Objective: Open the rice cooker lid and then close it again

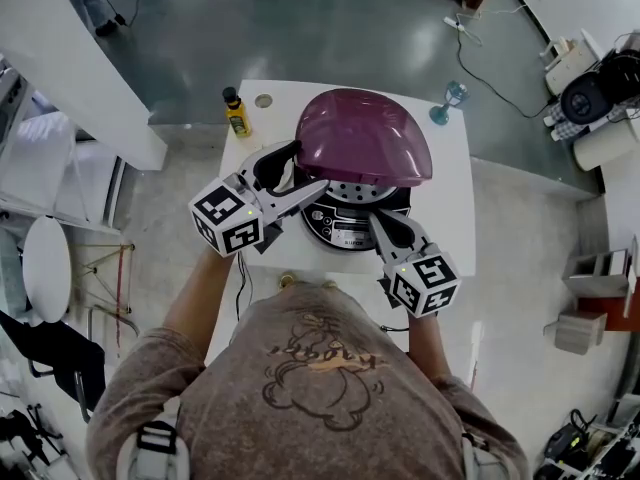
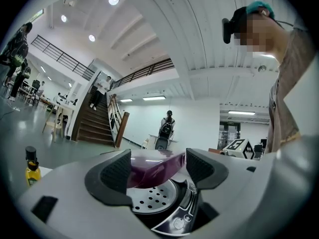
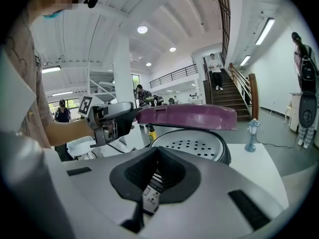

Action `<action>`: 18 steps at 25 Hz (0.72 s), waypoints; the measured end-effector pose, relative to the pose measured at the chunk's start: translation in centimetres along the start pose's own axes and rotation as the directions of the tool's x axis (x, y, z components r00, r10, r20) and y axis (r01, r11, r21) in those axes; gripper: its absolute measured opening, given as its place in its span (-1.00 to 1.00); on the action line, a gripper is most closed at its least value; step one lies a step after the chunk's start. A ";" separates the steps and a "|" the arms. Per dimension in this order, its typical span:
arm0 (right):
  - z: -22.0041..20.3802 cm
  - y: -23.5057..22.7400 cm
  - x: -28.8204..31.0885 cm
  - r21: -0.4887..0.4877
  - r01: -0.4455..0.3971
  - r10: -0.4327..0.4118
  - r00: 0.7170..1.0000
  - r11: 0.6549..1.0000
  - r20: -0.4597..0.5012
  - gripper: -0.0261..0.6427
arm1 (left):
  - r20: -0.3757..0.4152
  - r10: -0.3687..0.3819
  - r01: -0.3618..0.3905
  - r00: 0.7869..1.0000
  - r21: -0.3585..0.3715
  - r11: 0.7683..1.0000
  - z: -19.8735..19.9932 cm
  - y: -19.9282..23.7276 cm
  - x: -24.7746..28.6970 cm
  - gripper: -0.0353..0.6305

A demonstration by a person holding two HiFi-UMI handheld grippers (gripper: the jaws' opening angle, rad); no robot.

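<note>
Left hand-held gripper [image 1: 306, 168] on lid [image 1: 365, 133], front upward

The rice cooker [image 1: 345, 226] stands upright in the middle of a white table [image 1: 452, 203], its black front panel toward the table's near edge. Its purple domed lid [image 1: 365, 133] is part-raised, roughly level above the pot, baring a perforated metal plate [image 1: 352, 190]. The left gripper [image 1: 308, 168] clamps the lid's left edge.
</note>
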State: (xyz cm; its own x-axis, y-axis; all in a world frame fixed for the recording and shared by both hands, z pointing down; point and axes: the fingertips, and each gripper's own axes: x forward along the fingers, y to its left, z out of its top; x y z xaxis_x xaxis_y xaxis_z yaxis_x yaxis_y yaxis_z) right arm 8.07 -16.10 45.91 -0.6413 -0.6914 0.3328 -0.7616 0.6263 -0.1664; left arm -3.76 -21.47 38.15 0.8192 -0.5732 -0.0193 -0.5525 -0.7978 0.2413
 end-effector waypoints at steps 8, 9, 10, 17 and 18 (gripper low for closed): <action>0.0 0.0 -0.1 0.013 -0.002 0.002 1.000 1.000 0.003 -0.91 | -0.034 -0.003 0.003 0.999 -0.004 1.000 -1.4 -0.3 -0.3 0.15; -0.1 0.0 -0.1 0.013 -0.004 0.004 1.000 1.000 0.003 -0.91 | -0.035 -0.003 0.003 0.999 -0.008 1.000 -1.6 -0.3 -0.4 0.14; -0.1 0.0 -0.1 0.012 -0.005 0.004 1.000 1.000 0.003 -0.91 | -0.036 -0.003 0.002 0.999 -0.013 1.000 -1.8 -0.3 -0.4 0.15; -0.1 0.2 0.1 0.009 -0.014 0.014 1.000 1.000 -0.005 -0.91 | -0.050 0.008 -0.010 0.999 -0.041 0.999 -3.1 -0.4 -0.7 0.14; -0.1 0.3 0.1 0.009 -0.016 0.016 1.000 1.000 -0.006 -0.91 | -0.053 0.009 -0.011 0.999 -0.042 0.999 -3.3 -0.4 -0.7 0.15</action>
State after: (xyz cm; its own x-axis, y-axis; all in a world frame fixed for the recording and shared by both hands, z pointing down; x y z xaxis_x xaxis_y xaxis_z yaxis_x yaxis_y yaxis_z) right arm 7.80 -15.99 46.00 -0.6525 -0.6793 0.3357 -0.7523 0.6338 -0.1799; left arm -3.61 -20.16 41.29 0.8212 -0.5696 0.0339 -0.5546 -0.7828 0.2821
